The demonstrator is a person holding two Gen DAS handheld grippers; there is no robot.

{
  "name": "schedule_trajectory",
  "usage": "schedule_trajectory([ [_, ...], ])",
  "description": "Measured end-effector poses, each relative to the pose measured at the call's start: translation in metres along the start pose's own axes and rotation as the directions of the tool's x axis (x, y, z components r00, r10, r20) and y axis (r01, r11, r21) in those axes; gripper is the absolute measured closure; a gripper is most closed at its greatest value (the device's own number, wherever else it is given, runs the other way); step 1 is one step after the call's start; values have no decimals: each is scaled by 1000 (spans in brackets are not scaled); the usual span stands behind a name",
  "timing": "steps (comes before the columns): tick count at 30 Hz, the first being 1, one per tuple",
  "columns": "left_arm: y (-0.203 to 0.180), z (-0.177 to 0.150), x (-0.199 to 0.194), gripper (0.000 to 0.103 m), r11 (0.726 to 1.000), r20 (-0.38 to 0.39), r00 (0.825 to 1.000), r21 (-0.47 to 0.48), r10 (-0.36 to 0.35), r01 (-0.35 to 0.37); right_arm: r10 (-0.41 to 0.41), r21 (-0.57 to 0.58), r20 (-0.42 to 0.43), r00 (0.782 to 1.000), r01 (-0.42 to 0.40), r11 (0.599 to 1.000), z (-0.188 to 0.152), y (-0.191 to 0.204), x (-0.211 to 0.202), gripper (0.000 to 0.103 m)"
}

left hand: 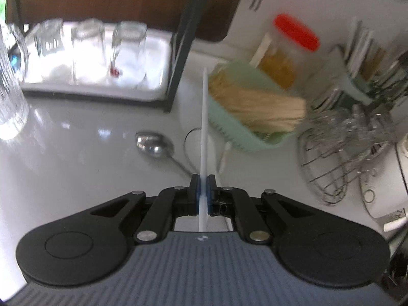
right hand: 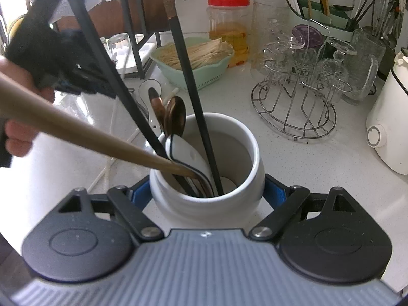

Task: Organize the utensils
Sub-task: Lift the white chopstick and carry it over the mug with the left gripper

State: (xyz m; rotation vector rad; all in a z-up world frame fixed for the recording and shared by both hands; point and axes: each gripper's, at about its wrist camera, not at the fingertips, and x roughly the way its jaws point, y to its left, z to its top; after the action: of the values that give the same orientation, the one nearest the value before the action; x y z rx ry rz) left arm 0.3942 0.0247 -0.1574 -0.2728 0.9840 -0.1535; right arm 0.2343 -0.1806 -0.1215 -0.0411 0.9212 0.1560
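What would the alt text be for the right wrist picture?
The right gripper clasps a white utensil crock holding black chopsticks, spoons and a wooden handle. Behind it: a green basket and red-lidded jar.

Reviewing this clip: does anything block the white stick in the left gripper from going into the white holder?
Partly. The white holder already carries slanting utensils across its left mouth; its right side looks open. The left gripper grips the white stick; the route between isn't visible.

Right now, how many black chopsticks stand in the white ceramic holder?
2. One black chopstick leans left against the white ceramic holder rim; the other stands nearly upright at the middle. Others may hide behind the spoons.
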Motion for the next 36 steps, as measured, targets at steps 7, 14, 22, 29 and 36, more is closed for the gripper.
schedule_trajectory([
  [7,-18,-3,-46,97,998,67,997,44,-42,39,7,-7,6,1000,-7,1000,-1,4,0,12],
  [14,-35,-16,-80,97,992,95,992,106,-80,70,13,-17,24,1000,-13,1000,-4,10,-1,12],
  [22,-41,-28,-105,97,985,120,984,129,-128,113,21,-28,46,999,-20,999,-9,23,-4,12],
  [29,-46,-16,-133,97,976,196,968,182,-155,120,45,-50,58,997,-42,998,-10,29,-4,12],
  [36,-64,4,-155,97,963,246,948,227,-203,147,52,-61,59,997,-49,997,-8,31,-2,12],
])
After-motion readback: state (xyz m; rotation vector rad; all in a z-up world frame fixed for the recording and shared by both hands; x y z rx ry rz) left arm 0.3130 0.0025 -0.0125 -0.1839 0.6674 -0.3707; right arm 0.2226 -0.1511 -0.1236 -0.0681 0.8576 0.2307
